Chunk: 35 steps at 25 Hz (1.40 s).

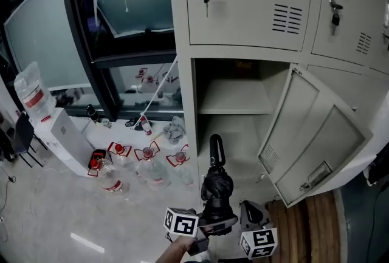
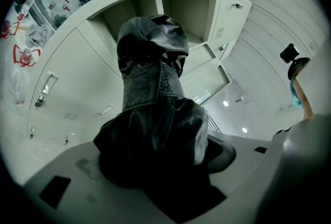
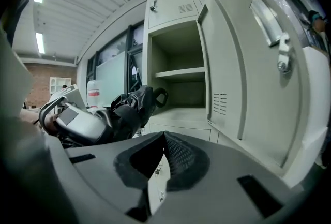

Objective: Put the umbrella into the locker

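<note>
The black folded umbrella has its curved handle towards the open locker compartment. My left gripper is shut on the bunched fabric of the umbrella, which fills the left gripper view. The locker door is swung open to the right. My right gripper is just right of the umbrella, its jaws shut with nothing between them. The right gripper view shows the umbrella at the left, short of the compartment's shelf.
Several plastic water bottles lie on the floor left of the locker. A white water dispenser with a jug stands at the far left. The upper locker doors are closed, with keys in them. A dark window frame runs behind.
</note>
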Each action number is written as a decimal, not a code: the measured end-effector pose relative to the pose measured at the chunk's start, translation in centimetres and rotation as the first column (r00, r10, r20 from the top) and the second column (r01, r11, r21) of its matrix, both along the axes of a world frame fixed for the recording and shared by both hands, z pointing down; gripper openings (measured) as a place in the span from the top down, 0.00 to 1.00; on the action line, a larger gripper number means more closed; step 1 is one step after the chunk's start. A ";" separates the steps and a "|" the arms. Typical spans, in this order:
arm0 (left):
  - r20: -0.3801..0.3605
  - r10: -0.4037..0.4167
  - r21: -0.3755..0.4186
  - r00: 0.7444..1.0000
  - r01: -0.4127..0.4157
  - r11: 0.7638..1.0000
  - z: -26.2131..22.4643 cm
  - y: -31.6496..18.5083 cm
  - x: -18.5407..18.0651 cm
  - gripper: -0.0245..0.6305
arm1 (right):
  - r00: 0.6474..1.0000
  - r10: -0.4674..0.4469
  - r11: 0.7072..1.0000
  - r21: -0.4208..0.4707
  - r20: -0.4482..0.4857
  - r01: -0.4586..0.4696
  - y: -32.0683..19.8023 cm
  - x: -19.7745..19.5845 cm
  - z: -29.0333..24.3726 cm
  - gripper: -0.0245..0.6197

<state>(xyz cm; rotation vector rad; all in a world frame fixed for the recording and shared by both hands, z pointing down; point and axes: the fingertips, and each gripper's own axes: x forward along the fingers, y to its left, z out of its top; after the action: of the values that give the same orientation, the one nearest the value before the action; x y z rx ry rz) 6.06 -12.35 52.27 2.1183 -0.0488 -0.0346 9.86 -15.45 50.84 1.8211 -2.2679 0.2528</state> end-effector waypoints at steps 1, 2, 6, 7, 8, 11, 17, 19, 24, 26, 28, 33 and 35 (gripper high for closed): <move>0.002 0.008 0.000 1.000 -0.008 1.000 0.1 -0.9 0.1 0.53 | 1.000 0.001 1.000 0.000 -0.006 -0.001 -0.9 -0.1 0.1 0.96; 0.002 0.013 -0.002 1.000 -0.013 1.000 0.2 -1.7 0.1 0.53 | 1.000 0.003 1.000 -0.002 -0.015 -0.003 -1.7 -0.1 0.2 0.96; -0.013 0.022 -0.028 1.000 -0.023 0.999 0.5 -3.8 0.6 0.53 | 0.999 0.027 1.000 -0.012 -0.040 -0.028 -3.5 0.5 0.0 0.96; -0.018 0.025 -0.034 1.000 -0.026 0.999 0.4 -4.2 0.8 0.53 | 0.999 0.034 0.999 -0.012 -0.042 -0.034 -3.8 0.7 -0.1 0.96; -0.021 0.029 -0.038 0.999 -0.029 0.999 0.4 -4.5 1.0 0.53 | 0.998 0.038 0.999 -0.012 -0.044 -0.038 -4.1 1.0 -0.2 0.96; -0.021 0.036 -0.038 0.999 -0.037 0.999 0.2 -5.4 1.7 0.53 | 0.998 0.048 0.999 -0.008 -0.050 -0.049 -5.1 1.7 -0.6 0.96; -0.026 0.047 -0.051 0.999 -0.048 0.998 0.0 -6.5 2.7 0.53 | 0.999 0.045 0.999 -0.005 -0.025 -0.045 -6.5 2.6 -0.3 0.96; -0.027 0.049 -0.049 0.998 -0.050 0.998 0.0 -7.0 3.1 0.53 | 0.999 0.033 0.999 -0.004 -0.020 -0.033 -7.2 2.7 -0.2 0.96; -0.028 0.053 -0.054 0.998 -0.054 0.997 0.1 -8.0 3.8 0.53 | 1.000 0.017 1.000 -0.006 -0.017 -0.017 -8.3 2.7 -0.4 0.96; -0.032 0.054 -0.054 0.998 -0.055 0.997 0.0 -8.4 4.1 0.53 | 1.000 0.018 1.000 -0.006 -0.016 -0.018 -8.6 2.9 -0.3 0.96; -0.032 0.055 -0.057 0.998 -0.057 0.997 0.1 -8.7 4.3 0.53 | 1.000 0.019 1.000 -0.008 -0.014 -0.019 -9.0 3.1 -0.2 0.96; -0.036 0.057 -0.068 0.998 -0.059 0.996 0.2 -9.6 4.7 0.53 | 1.000 0.015 1.000 -0.012 -0.012 -0.015 -10.0 3.5 0.2 0.96; -0.038 0.052 -0.073 0.998 -0.055 0.996 0.2 -10.2 4.8 0.53 | 1.000 0.012 1.000 -0.013 -0.012 -0.013 -10.4 3.5 0.3 0.96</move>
<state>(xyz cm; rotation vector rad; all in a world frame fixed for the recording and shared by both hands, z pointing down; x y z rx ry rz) 10.88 -22.58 52.48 2.0430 0.0277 -0.0386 13.40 -25.89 51.16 1.8258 -2.2418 0.2577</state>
